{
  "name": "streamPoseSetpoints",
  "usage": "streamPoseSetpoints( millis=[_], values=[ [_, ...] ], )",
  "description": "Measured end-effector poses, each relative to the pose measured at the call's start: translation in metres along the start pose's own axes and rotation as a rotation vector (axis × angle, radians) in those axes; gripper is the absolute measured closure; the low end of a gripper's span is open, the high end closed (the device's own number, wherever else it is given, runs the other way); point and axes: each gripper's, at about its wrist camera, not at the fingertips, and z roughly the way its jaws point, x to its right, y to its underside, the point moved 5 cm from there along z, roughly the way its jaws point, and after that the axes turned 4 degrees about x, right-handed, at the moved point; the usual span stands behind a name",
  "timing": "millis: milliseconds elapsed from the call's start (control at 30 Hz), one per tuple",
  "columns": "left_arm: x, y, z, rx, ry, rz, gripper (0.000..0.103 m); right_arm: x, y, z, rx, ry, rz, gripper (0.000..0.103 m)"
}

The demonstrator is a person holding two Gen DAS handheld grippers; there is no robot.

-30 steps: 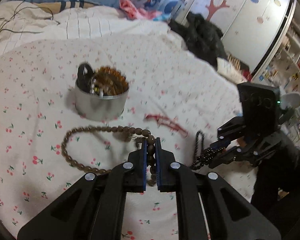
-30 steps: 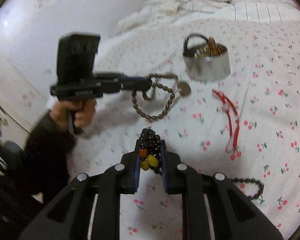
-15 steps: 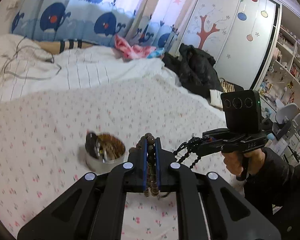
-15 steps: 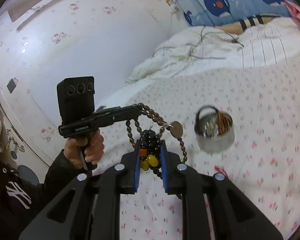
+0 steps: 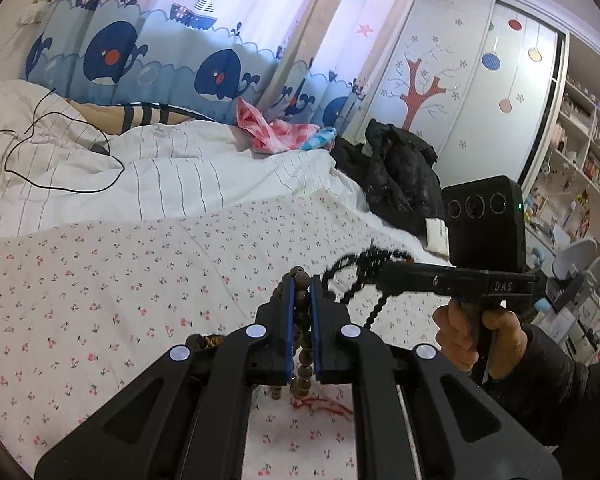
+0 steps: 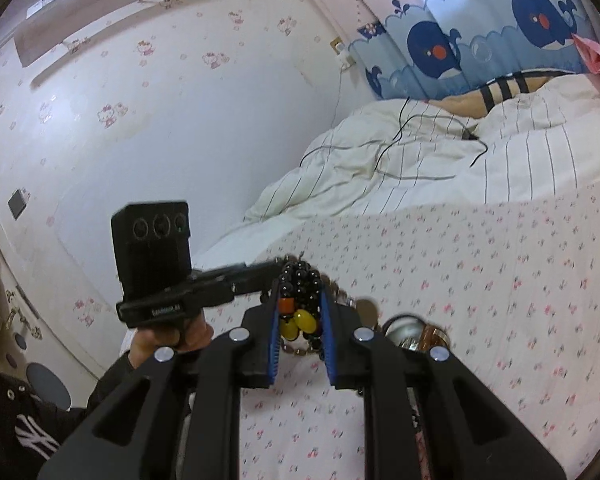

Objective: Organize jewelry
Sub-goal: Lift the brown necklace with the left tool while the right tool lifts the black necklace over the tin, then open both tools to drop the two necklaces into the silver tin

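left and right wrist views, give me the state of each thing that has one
left gripper: shut on brown bead strand
brown bead strand: pinched between the jaws, hanging off the bed
right gripper: shut on black bead strand
black bead strand: bunched between the jaws, yellow and orange beads showing
metal tin: open, on the bed, jewelry inside
red cord: lying loose on the bed
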Motion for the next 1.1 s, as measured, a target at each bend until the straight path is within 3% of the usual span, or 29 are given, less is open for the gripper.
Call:
streamPoseSetpoints(
  millis=[200,400,600,867,933,1000,1100],
  values=[
    [-0.027,0.014,0.028,-0.005,0.0,-0.068,0.096,0.013,-0.016,0.008,0.033,0.009,0.026,0.085],
    [-0.06,0.052,0.063,-0.073,-0.031,-0.13,0.096,0.03,-0.015,0.031,0.027,0.003,0.07,0.085],
    [-0.076,0.078,0.076,-0.139,-0.109,-0.099,0.096,0.04,-0.008,0.044,0.013,0.002,0.094,0.085],
    [-0.084,0.078,0.068,-0.132,-0.152,-0.086,0.095,0.036,-0.009,0.047,0.025,-0.021,0.108,0.085],
    [-0.083,0.077,0.065,-0.139,-0.167,-0.081,0.09,0.039,-0.006,0.049,0.023,-0.018,0.123,0.085],
    [-0.084,0.077,0.058,-0.142,-0.191,-0.072,0.073,0.047,0.003,0.054,0.004,-0.003,0.141,0.085],
    [-0.083,0.076,0.048,-0.149,-0.223,-0.05,0.064,0.062,0.027,0.066,-0.06,0.05,0.159,0.085]
  ],
)
